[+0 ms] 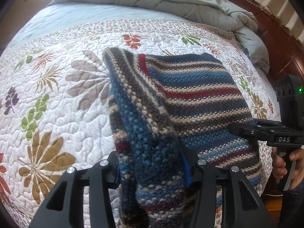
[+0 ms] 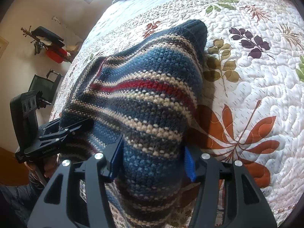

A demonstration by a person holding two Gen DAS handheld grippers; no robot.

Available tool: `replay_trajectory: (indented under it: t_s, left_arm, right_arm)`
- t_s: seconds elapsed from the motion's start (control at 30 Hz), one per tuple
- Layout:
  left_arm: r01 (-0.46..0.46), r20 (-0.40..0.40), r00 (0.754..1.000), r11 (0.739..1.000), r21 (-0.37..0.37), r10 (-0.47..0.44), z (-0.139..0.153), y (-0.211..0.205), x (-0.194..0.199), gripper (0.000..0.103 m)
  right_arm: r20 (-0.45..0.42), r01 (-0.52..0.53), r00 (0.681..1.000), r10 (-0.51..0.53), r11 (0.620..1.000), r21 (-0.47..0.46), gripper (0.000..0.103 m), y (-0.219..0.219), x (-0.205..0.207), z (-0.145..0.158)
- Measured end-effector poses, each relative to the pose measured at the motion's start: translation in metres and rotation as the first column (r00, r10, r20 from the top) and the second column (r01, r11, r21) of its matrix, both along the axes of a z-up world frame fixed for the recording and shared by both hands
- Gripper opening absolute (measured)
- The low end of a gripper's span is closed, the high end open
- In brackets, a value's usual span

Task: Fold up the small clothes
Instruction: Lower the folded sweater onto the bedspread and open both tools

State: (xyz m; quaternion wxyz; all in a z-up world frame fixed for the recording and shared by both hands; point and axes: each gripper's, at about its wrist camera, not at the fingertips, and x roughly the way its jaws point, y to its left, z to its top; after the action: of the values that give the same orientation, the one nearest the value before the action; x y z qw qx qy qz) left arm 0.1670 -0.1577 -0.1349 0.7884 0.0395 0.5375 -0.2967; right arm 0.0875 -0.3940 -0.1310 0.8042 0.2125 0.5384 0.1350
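The left gripper (image 1: 152,171) has its jaws parted around a bunched fold of the striped knitted garment (image 1: 199,98), the wool filling the gap between the blue pads; whether they press on it cannot be told. The right gripper (image 2: 152,163) likewise stands apart around another bunch of the garment, which lies draped on the floral quilt (image 1: 57,95), its far edge toward the grey duvet (image 1: 190,5)

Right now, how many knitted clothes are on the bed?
1. A striped knitted garment lies on the floral quilt, its near edge between both tongs. More could be hidden outside the views.
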Motion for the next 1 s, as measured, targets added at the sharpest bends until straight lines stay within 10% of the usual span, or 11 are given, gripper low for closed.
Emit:
replay_trajectory:
  t_s: [0.33, 0.57, 1.0]
  left_arm:
    - [-0.093, -0.029, 0.995, 0.996, 0.001, 0.093, 0.005, 0.038, -0.001, 0.077]
    - [-0.218, 0.128, 0.971, 0.965, 0.143, 0.2, 0.046, 0.061, -0.036, 0.085]
    - [-0.222, 0.124, 0.971, 0.959, 0.174, 0.203, 0.073, 0.059, -0.096, 0.087]
  right_arm:
    - [-0.022, 0.065, 0.998, -0.065, 0.998, -0.015, 0.071, -0.005, -0.008, 0.0]
    - [0.083, 0.143, 0.989, -0.119, 0.89, -0.432, 0.092, 0.046, -0.062, 0.068]
    - [0.041, 0.181, 0.983, -0.18, 0.9, -0.396, 0.093, 0.081, -0.12, 0.083]
